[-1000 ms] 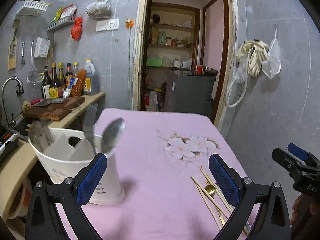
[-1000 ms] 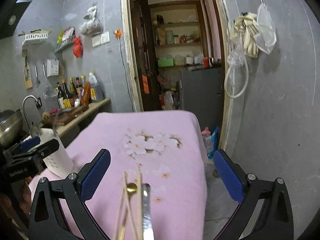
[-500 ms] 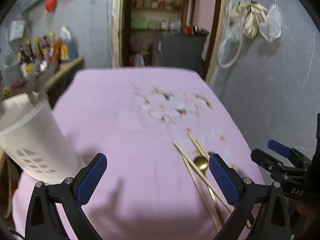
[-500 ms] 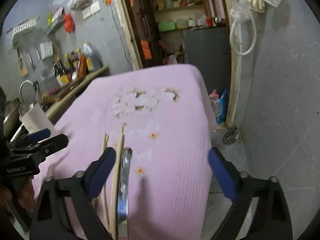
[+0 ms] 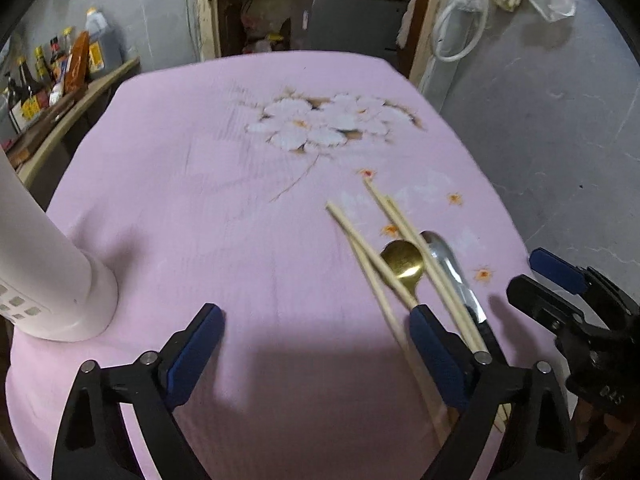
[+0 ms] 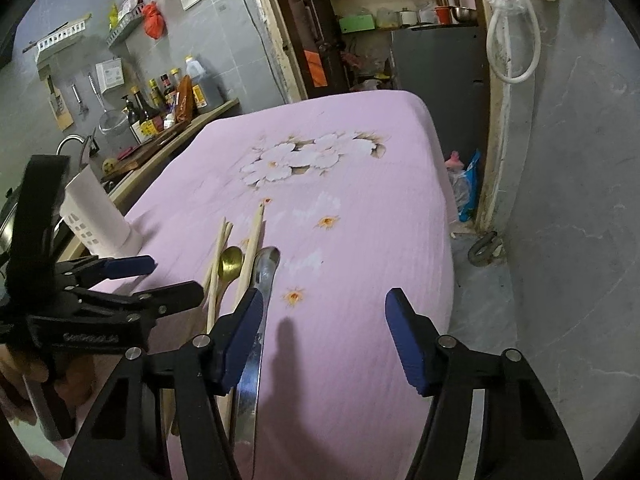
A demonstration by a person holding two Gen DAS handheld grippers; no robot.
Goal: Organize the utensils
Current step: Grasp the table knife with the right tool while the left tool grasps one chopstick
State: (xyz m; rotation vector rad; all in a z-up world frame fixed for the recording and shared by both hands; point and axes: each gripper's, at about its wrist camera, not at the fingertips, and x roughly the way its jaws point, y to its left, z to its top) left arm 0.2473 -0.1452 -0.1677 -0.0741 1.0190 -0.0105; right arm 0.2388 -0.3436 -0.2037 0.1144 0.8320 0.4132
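The left gripper (image 5: 316, 344), jaws spread wide with nothing between them, hangs above the pink floral tablecloth (image 5: 224, 184). Pale wooden chopsticks (image 5: 400, 224), a gold metal spoon (image 5: 403, 261) and a silver metal spoon (image 5: 446, 258) lie together beside its right finger. A white plastic utensil holder (image 5: 44, 264) stands left. The right gripper (image 5: 548, 280) is at the right edge.

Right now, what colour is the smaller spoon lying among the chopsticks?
Gold; the small spoon shows best in the left wrist view.

Dim indoor light falls from above and behind, casting soft dark shadows onto the pink tablecloth (image 5: 240, 184) at the bottom of both frames. Fisheye bending curves the walls, with black corners. The silver spoon (image 6: 267, 266) shows glare; the far doorway looks slightly soft.
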